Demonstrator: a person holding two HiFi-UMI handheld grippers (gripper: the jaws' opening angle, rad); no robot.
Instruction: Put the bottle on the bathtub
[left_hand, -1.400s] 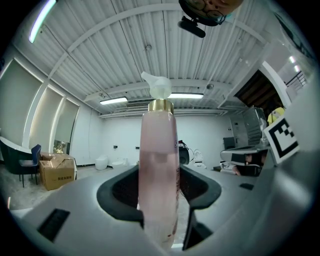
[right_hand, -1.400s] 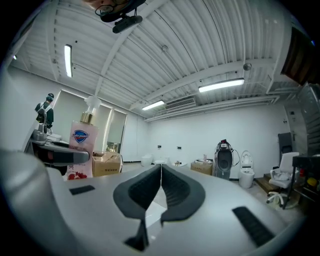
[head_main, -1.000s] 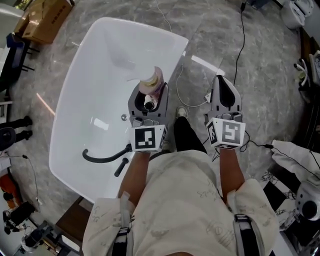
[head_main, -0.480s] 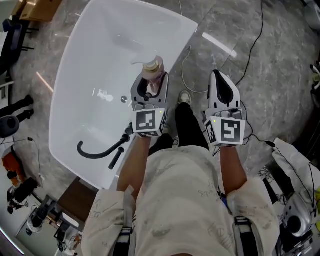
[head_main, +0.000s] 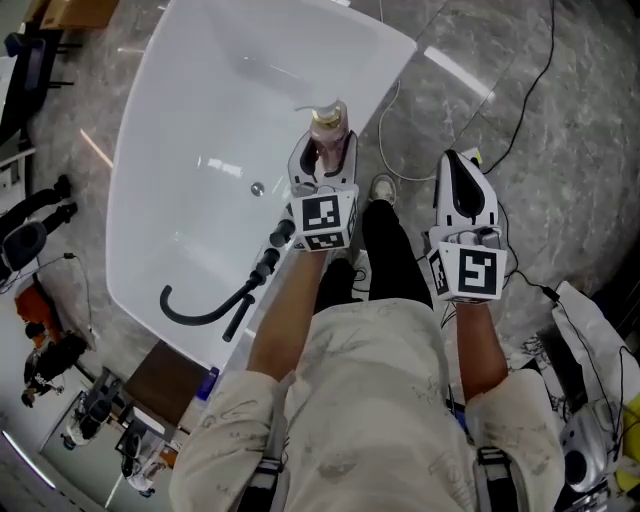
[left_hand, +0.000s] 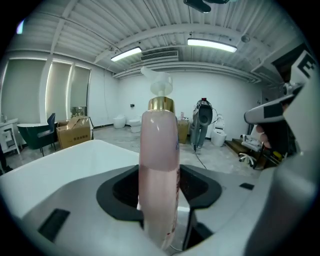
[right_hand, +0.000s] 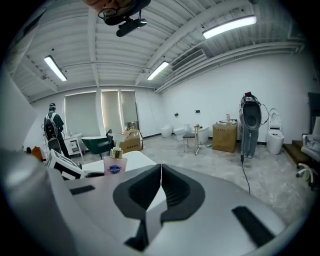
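A pink pump bottle (head_main: 328, 124) with a gold collar stands upright between the jaws of my left gripper (head_main: 325, 150), which is shut on it. It hangs over the right rim of the white bathtub (head_main: 200, 230). In the left gripper view the bottle (left_hand: 159, 165) fills the middle, with the tub's white surface (left_hand: 55, 170) behind it. My right gripper (head_main: 462, 188) is over the grey floor to the right of the tub, shut on nothing. The right gripper view shows that gripper's (right_hand: 160, 168) jaws pressed together and the bottle (right_hand: 114, 165) to the left.
A black shower hose and tap (head_main: 205, 305) lie at the tub's near end. Cables (head_main: 520, 80) trail across the marble floor at the right. My shoe (head_main: 382, 187) is beside the tub. A wooden stand (head_main: 170, 385) sits at the tub's near corner. A person (right_hand: 51, 125) stands far off.
My left gripper has carried the bottle forward along the tub's right rim, away from my body, and the bottle now stands more upright. The right gripper stays shut at my right.
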